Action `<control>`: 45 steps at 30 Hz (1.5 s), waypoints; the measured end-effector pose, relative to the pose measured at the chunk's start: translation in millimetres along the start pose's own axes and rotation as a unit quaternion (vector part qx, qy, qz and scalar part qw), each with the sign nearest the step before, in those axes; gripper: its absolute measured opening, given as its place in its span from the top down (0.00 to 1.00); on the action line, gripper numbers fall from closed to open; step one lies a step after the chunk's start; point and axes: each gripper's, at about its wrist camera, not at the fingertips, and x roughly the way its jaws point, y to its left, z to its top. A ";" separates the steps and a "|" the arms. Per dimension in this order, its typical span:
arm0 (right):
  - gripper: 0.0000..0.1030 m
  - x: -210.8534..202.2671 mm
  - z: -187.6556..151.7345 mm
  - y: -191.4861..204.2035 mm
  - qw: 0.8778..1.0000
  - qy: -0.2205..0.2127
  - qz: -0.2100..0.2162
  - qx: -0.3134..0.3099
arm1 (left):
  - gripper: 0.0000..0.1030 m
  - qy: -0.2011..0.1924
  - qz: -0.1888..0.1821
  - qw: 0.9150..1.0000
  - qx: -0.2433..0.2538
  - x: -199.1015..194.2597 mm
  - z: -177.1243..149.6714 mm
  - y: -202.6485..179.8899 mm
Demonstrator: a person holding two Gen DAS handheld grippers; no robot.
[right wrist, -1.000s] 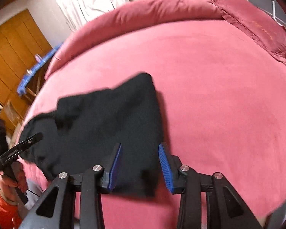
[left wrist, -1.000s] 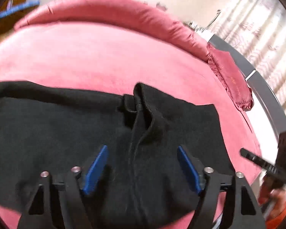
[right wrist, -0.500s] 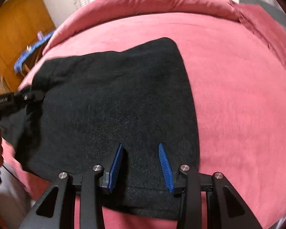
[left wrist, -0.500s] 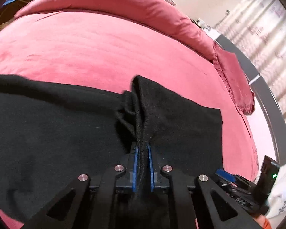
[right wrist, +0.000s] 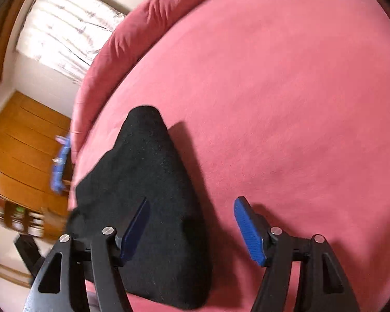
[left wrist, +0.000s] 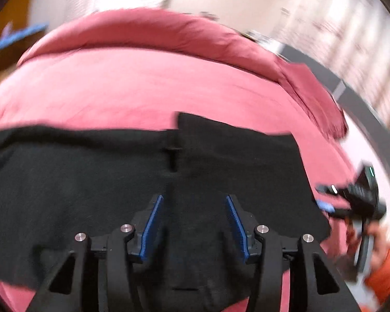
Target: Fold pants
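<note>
Black pants (left wrist: 96,195) lie flat on pink bed (left wrist: 143,88), folded over at least once. Left gripper (left wrist: 193,223) jaws just opened, spread above cloth, gripping nothing. Right gripper (right wrist: 191,230) just widened, empty, straddling pants' edge. Further folding likely remains.

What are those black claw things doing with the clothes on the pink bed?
A person is folding black pants on the pink bed, with a hand-held gripper in each hand. The left hand-held gripper has just opened and let go of the fabric, which lies flat under its pads. The right hand-held gripper has just opened wider too, over the edge of the pants, gripping nothing.
</note>
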 end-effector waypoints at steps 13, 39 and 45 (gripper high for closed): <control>0.47 64.5 -24.1 18.3 0.990 0.062 0.128 -0.005 | 0.74 0.026 -0.019 0.999 -0.040 32.1 -33.6 31.5; 0.80 179.6 -161.1 519.5 0.953 0.144 0.117 -0.241 | 0.44 -0.116 0.076 0.906 -0.399 -157.1 -89.2 287.1; 0.63 331.7 -275.4 565.5 0.891 0.294 0.098 -0.330 | 0.35 -0.109 0.134 0.883 -0.437 -177.3 -129.3 318.9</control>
